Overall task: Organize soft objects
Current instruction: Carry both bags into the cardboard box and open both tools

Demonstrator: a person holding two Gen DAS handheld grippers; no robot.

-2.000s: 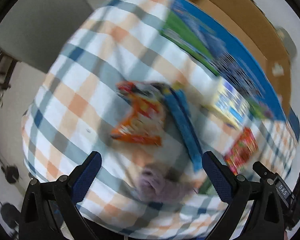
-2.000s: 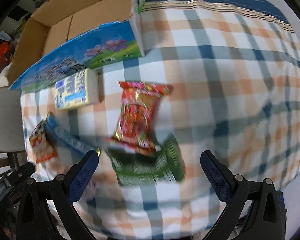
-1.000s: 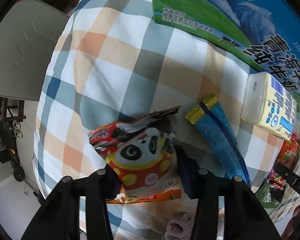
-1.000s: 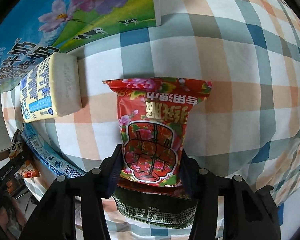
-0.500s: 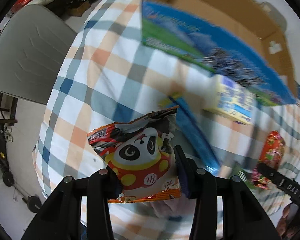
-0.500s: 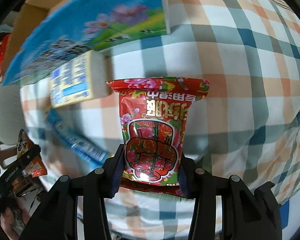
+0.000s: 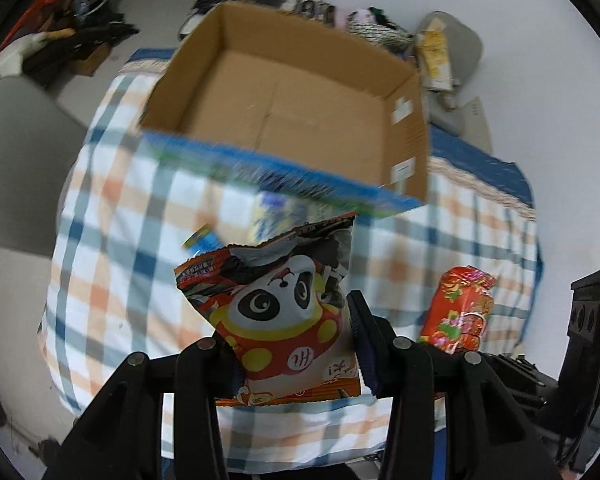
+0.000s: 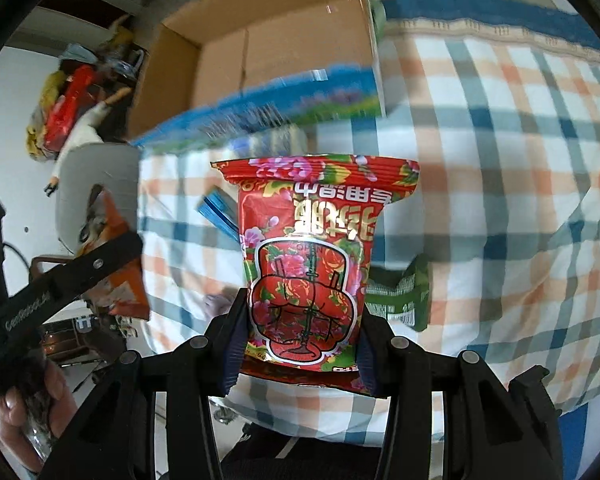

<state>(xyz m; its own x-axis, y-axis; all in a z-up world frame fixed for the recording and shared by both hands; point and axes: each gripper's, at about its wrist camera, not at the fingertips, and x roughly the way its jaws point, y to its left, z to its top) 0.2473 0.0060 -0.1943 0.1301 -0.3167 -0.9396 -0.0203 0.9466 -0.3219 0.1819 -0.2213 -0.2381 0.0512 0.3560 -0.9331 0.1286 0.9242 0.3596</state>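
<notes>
**Q:** Panda snack bag [image 7: 288,312] in the left wrist view: where is it, and how do the tongs stand?

**A:** It is clear of the checked cloth [image 7: 116,248], clamped at its lower part by the left gripper [image 7: 296,344]; both pads press on its sides. Its long axis runs along the fingers, the crumpled top seal pointing away from the camera and up toward the cardboard box [image 7: 408,120]. The box lies straight ahead beyond the bag's top, its open mouth facing up, with the blue printed wall nearest. I judge the coming move turns on that: the bag must clear the near wall before it can drop inside. The red flowered bag [image 7: 460,308] shows at the right, just beside.

**Q:** And the right wrist view?

**A:** The right gripper [image 8: 296,340] is closed on the red flowered bag [image 8: 312,264], pads on both lower edges, the bag off the cloth. It stands lengthwise along the fingers, its crimped top seal farthest from the camera, its printing upside down. The box [image 8: 260,48] sits ahead and to the left of it, so this hand seems to have the more slantwise path; the left hand [image 8: 28,400] with its panda bag [image 8: 116,276] appears nearer the box's middle. A green packet [image 8: 404,296] and a blue packet [image 8: 220,212] lie on the cloth behind.
</notes>
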